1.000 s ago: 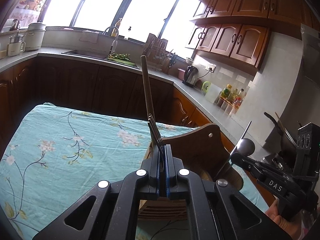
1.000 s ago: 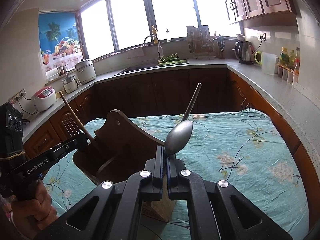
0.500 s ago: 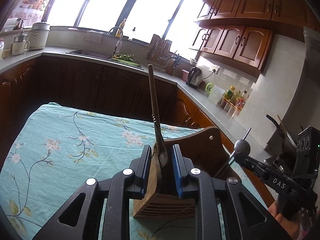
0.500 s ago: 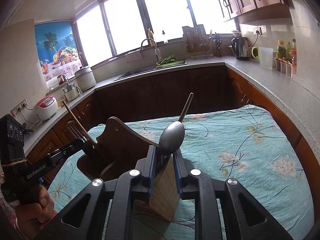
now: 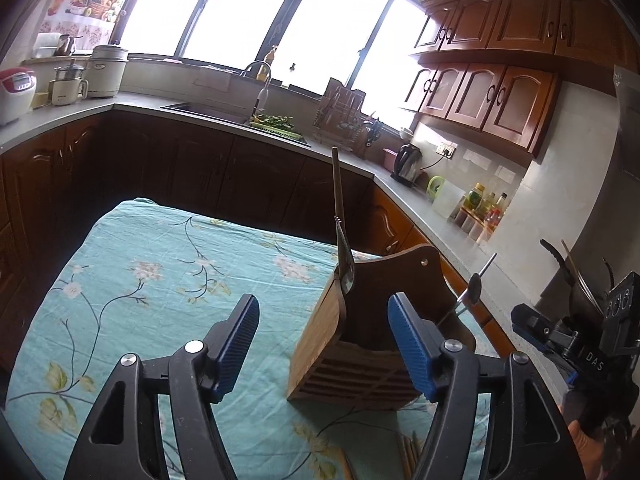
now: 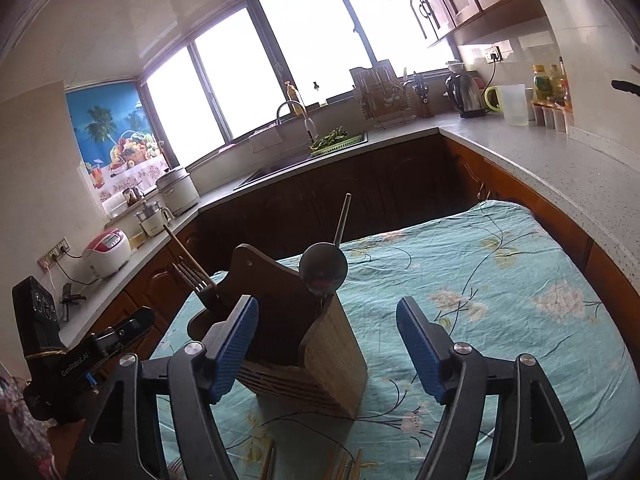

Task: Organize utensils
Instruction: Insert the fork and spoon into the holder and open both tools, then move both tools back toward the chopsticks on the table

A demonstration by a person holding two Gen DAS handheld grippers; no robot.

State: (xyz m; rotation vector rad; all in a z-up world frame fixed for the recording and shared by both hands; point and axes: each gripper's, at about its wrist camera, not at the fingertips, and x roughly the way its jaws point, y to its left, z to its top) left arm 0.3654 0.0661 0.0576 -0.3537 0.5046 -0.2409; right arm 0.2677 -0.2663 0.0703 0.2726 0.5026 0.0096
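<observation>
Both the left gripper (image 5: 322, 338) and right gripper (image 6: 327, 341) hang with jaws spread wide and empty before the wooden utensil holder (image 6: 316, 344) on the floral tablecloth (image 6: 500, 300), where the fork (image 5: 343, 256) and spoon (image 6: 323, 267) stand, heads up

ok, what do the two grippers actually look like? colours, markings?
Both match: black frames with triangular cutouts, silver pivot screws, ribbed blue pads. Left gripper body reads "GenRobot.AI" in white, rubber band around its black box. Right gripper reads "DAS". Bare hands, no sleeves visible.
</observation>
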